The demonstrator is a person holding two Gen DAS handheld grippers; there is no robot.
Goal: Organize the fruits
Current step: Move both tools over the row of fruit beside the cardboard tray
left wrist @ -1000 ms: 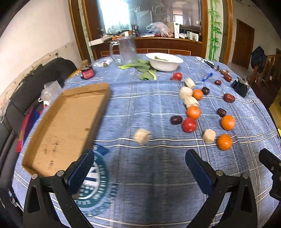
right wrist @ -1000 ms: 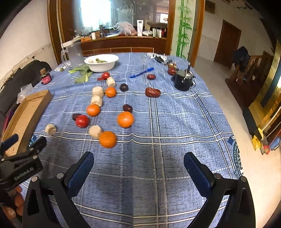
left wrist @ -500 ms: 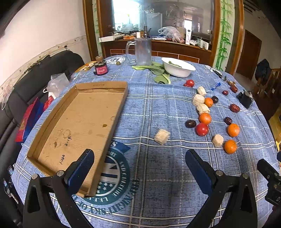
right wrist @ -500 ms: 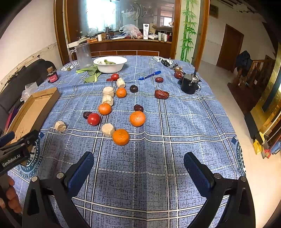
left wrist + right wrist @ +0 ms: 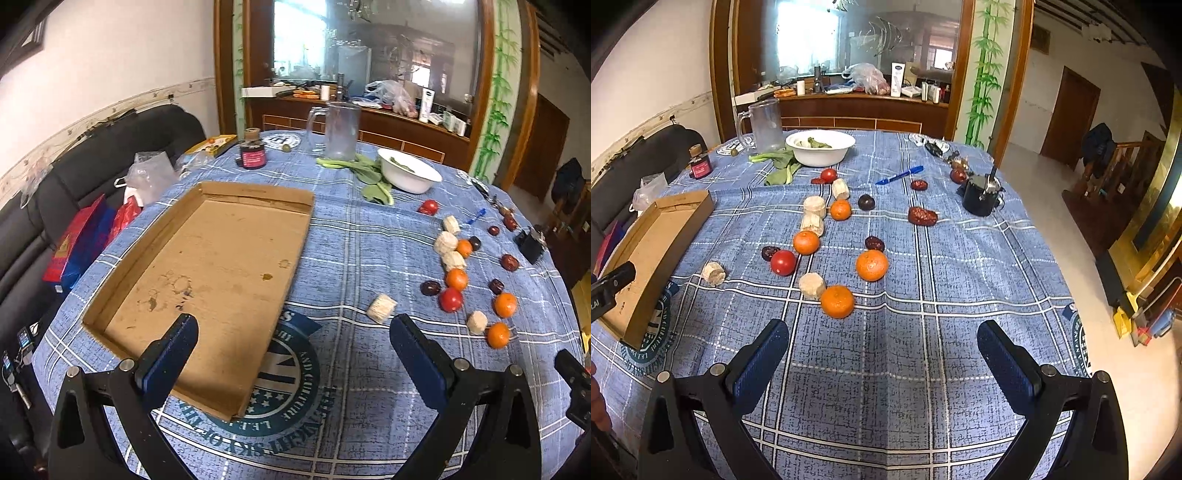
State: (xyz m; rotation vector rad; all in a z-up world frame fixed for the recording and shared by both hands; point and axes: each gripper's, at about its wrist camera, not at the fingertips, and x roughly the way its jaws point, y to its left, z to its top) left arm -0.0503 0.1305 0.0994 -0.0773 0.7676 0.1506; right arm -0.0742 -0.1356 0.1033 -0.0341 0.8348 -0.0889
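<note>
My left gripper (image 5: 293,343) has swung over the empty cardboard tray (image 5: 207,273), lower left of frame, jaws wide open; my right gripper (image 5: 882,350) hovers open below the nearest tangerine (image 5: 837,301), mid-frame on the table (image 5: 923,332): sorting hasn't started

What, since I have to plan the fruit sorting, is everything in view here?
oranges: four, orange, mid-table
tomatoes: two, red, one near the bowl, one mid-table
pale chunks: five, cream, among the oranges
dates: at least six, dark red, scattered
cardboard tray: one, brown, left side, nothing in it
bowl: one, white, far end
greens: one bunch, green, beside the bowl
mug: one, clear, far end
jar: one, red label, far left
pen: one, blue, far right
pot: one, black, right
left gripper: open, holding nothing
right gripper: open, holding nothing
</note>
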